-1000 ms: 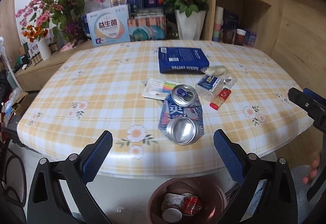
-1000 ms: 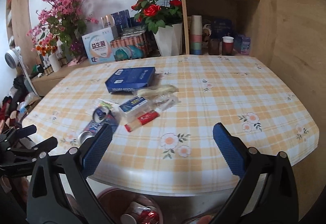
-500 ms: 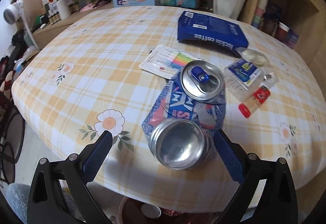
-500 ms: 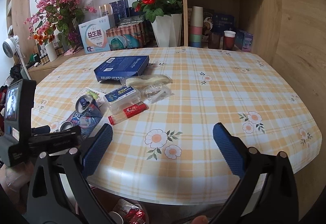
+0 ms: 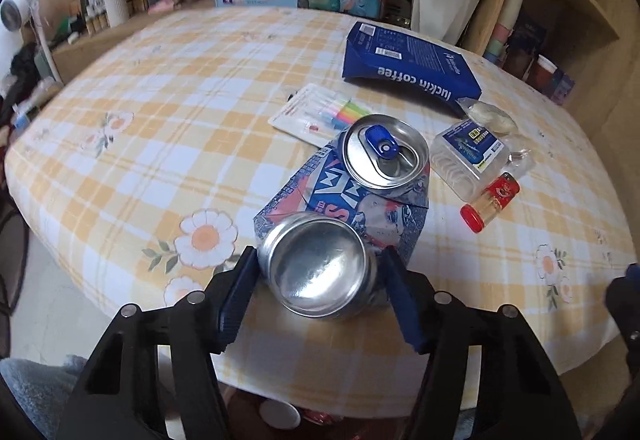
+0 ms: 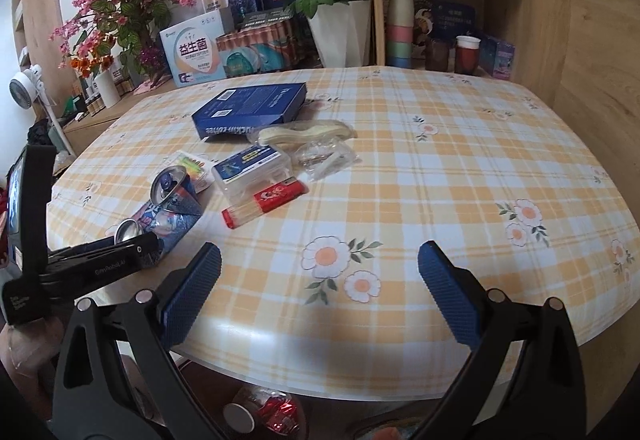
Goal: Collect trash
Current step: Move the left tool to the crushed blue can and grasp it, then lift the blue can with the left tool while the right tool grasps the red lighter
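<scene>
The task looks barely begun, judging by how things lie: a bin (image 6: 264, 416) under the near edge of the table (image 6: 460, 168) already holds a red wrapper and something white, while the table carries a whole cluster of items. Nearest the edge lies a crushed can (image 5: 340, 216), flattened in the middle, its bottom end toward the camera and its top with the blue tab tilted up behind. Beyond it sit a pack of coloured pens (image 5: 316, 114), a clear plastic box (image 5: 468, 160), a small tube with a red cap (image 5: 490, 202), some clear bags (image 6: 324, 158) and a blue coffee box (image 5: 408, 68); which of these count as trash I cannot tell. The left gripper (image 5: 320, 300) has its jaws around the can's bottom end, one on each side, close against it; they appear to touch the rim or nearly so, but I cannot tell whether they are pinching it, and the can rests on the table. The right wrist view confirms the left gripper at the can. The right gripper (image 6: 320, 292) hovers over bare cloth at the near edge, jaws spread wide and holding nothing, well apart from the cluster. Left to do, likely: squeeze, lift, drop the can in the bin, then the rest.
</scene>
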`<action>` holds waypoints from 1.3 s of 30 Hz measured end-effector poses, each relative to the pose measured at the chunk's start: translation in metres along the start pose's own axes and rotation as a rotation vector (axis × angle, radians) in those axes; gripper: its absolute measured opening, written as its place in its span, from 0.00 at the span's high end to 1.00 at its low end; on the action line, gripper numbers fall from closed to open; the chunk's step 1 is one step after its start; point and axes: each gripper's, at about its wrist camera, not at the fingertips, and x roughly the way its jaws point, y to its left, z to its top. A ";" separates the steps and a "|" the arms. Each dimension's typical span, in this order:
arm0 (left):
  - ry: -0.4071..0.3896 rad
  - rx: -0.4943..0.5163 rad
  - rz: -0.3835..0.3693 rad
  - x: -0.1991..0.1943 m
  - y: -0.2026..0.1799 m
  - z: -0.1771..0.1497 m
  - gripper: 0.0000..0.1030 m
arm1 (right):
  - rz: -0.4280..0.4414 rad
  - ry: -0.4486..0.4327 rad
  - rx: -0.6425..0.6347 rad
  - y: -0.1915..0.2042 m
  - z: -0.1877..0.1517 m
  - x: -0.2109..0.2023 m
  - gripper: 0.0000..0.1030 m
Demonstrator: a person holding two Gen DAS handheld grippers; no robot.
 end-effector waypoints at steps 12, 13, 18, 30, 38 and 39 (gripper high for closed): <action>-0.087 -0.156 -0.036 -0.034 0.074 0.007 0.43 | 0.072 0.126 -0.049 0.044 0.026 0.066 0.06; -0.098 -0.166 -0.039 -0.038 0.079 0.009 0.44 | 0.065 0.139 -0.054 0.047 0.028 0.073 0.06; -0.121 -0.190 -0.062 -0.043 0.092 0.016 0.44 | 0.013 0.216 -0.083 0.065 0.040 0.110 0.11; -0.074 -0.189 -0.123 -0.026 0.109 0.010 0.45 | -0.041 0.269 -0.099 0.048 0.032 0.111 0.62; -0.048 -0.112 -0.100 -0.011 0.118 0.009 0.45 | -0.070 0.279 -0.042 0.023 0.029 0.101 0.64; -0.047 -0.103 -0.093 -0.010 0.119 0.010 0.45 | -0.067 0.280 -0.040 0.023 0.030 0.102 0.63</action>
